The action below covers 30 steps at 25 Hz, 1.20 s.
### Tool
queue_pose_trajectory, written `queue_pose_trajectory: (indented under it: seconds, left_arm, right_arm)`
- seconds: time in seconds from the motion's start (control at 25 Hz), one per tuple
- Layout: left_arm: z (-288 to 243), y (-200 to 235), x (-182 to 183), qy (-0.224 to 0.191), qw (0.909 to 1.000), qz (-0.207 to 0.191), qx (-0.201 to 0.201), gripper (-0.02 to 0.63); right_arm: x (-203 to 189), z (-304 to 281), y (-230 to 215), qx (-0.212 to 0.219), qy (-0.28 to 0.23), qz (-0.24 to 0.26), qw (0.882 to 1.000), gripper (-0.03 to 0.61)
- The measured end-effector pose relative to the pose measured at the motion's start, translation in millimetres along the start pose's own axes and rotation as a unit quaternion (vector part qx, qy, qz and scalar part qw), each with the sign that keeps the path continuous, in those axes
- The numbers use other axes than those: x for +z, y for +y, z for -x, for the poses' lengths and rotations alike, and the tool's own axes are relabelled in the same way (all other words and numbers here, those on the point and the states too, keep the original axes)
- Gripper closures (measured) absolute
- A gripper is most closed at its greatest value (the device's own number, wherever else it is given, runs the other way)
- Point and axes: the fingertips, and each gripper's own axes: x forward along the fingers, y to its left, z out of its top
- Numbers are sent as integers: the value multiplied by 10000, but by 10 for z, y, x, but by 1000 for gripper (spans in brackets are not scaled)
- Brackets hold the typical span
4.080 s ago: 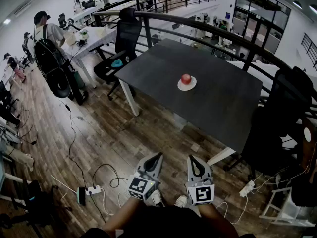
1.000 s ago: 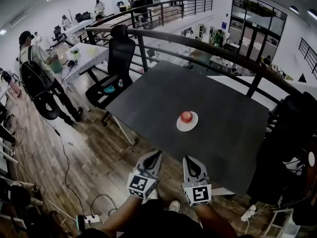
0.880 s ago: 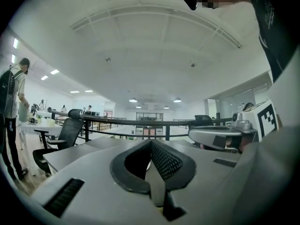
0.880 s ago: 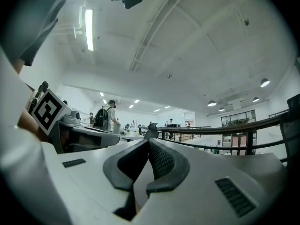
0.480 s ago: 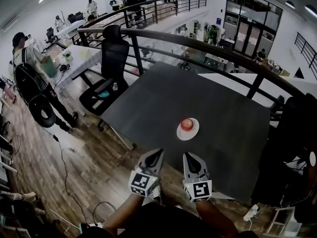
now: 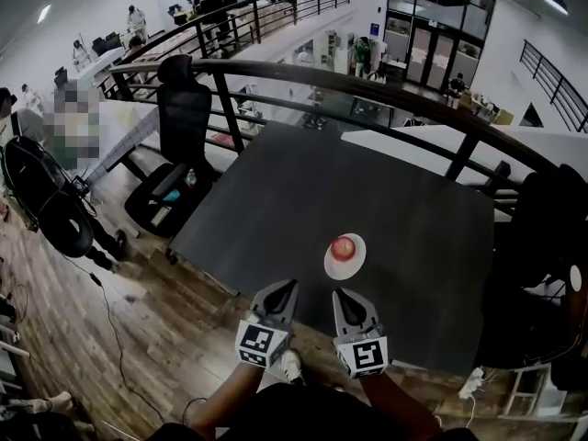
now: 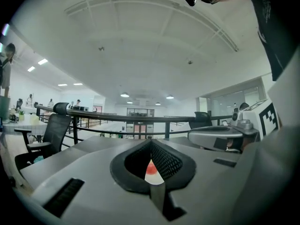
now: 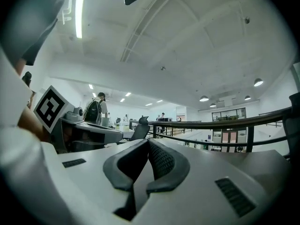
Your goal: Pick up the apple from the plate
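A red apple [image 6: 343, 246] sits on a small white plate [image 6: 345, 263] near the front of a dark table [image 6: 413, 219]. Both grippers are held level just short of the table's near edge, side by side and apart from the plate. The left gripper [image 6: 288, 287] is shut and holds nothing; the right gripper [image 6: 341, 293] is shut and holds nothing too. In the left gripper view the jaws meet at their tips [image 7: 151, 143], and the apple [image 7: 150, 168] and plate [image 7: 156, 178] show through the gap below. In the right gripper view the right gripper [image 8: 149, 142] shows closed jaws, with no apple in sight.
A black railing [image 6: 367, 85] curves behind the table. A black office chair [image 6: 182, 108] stands at the table's left and another [image 6: 544, 219] at its right. A person with a backpack [image 6: 37, 186] stands far left on the wood floor [image 6: 138, 338].
The table, plate and apple have come nearer. Both grippers have moved forward together up to the table's near edge, still shut.
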Motion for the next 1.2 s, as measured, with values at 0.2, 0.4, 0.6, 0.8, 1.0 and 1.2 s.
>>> queue_pose_trajectory:
  seconds: [0.2,0.4,0.6,0.8,1.0,1.2]
  left_arm:
    - [-160,198,-40,55,9996,28,-287,591]
    - [-283,321,-66,87,9981,23,-605,591]
    - [-335,474,-80,105,9982,28,-589,591]
    - [-484,570,-95,153,9982,44,-582,591]
    - [-754,691,-126,162,9985,97,-523,591]
    - [-1001,642,-96,172,9986,110,-480,591]
  right_arm:
    - [-22,-211,-38,-289,-1,45,9996,554]
    - [-57,-462,45,-322,56,146,9994,554]
    - [-75,-689,78,-435,10,-136,9990,554]
    - [-166,-834,-21,-345,134,-232,9990,554]
    - [-226,-1046,-227,-281,167,-221,9992,554]
    - [-239,-1042,-521,-299,198,-330,9988,554]
